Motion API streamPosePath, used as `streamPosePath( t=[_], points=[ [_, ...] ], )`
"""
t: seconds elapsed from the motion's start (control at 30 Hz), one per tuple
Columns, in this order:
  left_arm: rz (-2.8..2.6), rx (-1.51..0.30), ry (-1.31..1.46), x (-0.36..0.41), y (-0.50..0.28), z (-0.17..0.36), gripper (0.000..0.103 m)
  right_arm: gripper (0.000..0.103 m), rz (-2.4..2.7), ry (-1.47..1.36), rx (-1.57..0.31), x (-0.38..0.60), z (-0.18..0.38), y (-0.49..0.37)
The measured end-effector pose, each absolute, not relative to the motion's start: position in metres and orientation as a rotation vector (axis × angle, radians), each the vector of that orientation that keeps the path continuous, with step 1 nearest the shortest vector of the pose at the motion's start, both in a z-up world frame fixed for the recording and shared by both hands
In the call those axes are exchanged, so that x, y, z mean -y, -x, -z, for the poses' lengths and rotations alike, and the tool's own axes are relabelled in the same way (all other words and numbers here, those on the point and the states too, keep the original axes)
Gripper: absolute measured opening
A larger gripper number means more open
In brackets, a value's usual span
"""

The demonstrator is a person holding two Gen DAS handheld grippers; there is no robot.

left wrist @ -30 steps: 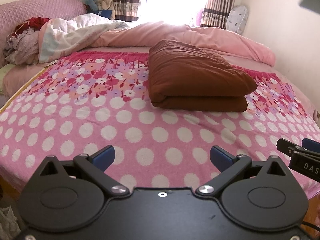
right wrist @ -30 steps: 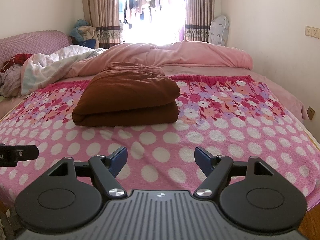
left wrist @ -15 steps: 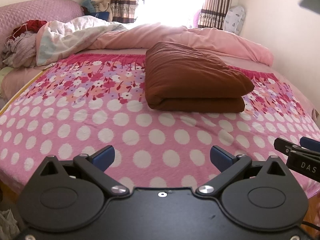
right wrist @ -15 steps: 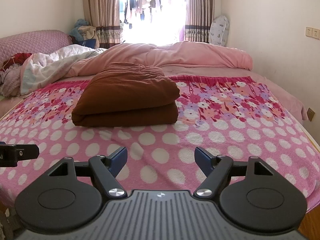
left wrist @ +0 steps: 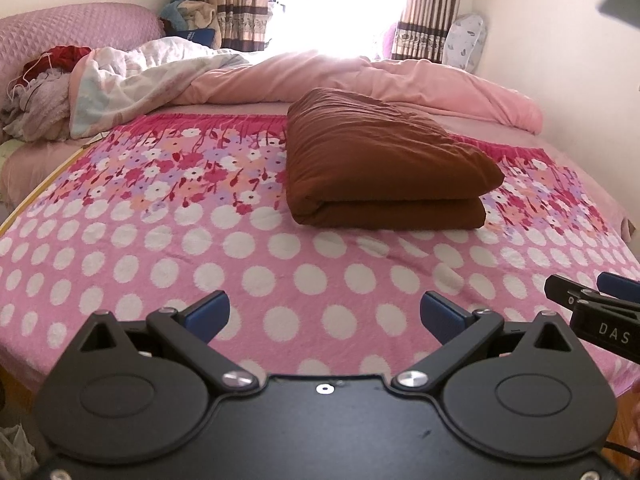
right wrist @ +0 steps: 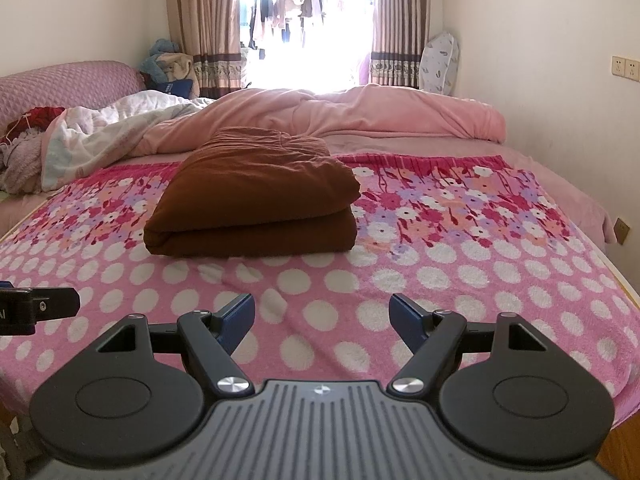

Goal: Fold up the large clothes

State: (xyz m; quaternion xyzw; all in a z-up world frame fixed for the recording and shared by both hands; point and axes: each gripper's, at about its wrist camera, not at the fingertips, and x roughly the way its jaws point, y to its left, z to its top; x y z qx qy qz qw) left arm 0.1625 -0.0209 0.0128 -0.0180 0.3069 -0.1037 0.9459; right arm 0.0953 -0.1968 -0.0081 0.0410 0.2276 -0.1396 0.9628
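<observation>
A brown garment [left wrist: 384, 168] [right wrist: 256, 204] lies folded into a thick rectangular bundle on the pink spotted and flowered blanket [left wrist: 160, 256] [right wrist: 460, 264] that covers the bed. My left gripper [left wrist: 324, 312] is open over the near edge of the bed, well short of the bundle, with nothing between its blue pads. My right gripper [right wrist: 322, 316] is open too and holds nothing. It also shows at the right edge of the left wrist view [left wrist: 592, 300], while part of the left gripper shows at the left edge of the right wrist view [right wrist: 40, 304].
A rumpled pink duvet [right wrist: 360, 116] and a white quilt [left wrist: 136, 84] lie across the far side of the bed. Loose clothes [left wrist: 36, 92] are heaped at the far left by the purple headboard [right wrist: 60, 84]. Curtains [right wrist: 200, 28] frame a bright window. A wall stands on the right.
In the left wrist view the folded bundle and bed have slid slightly down the frame over the last second. The right wrist view is nearly unchanged. Both grippers stay open.
</observation>
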Motion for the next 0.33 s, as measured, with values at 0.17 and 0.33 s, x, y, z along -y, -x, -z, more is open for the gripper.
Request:
streamPosePath(
  t=[0.17, 0.33],
  points=[
    [0.212, -0.626, 0.037, 0.0212, -0.1628, -0.0127, 0.103, 0.089, 0.284, -0.082, -0.461, 0.197, 0.0065, -0.0961],
    [0.211, -0.626, 0.036, 0.0213, -0.1627, -0.0126, 0.103, 0.089, 0.284, -0.083, -0.462, 0.1971, 0.0067, -0.096]
  ],
)
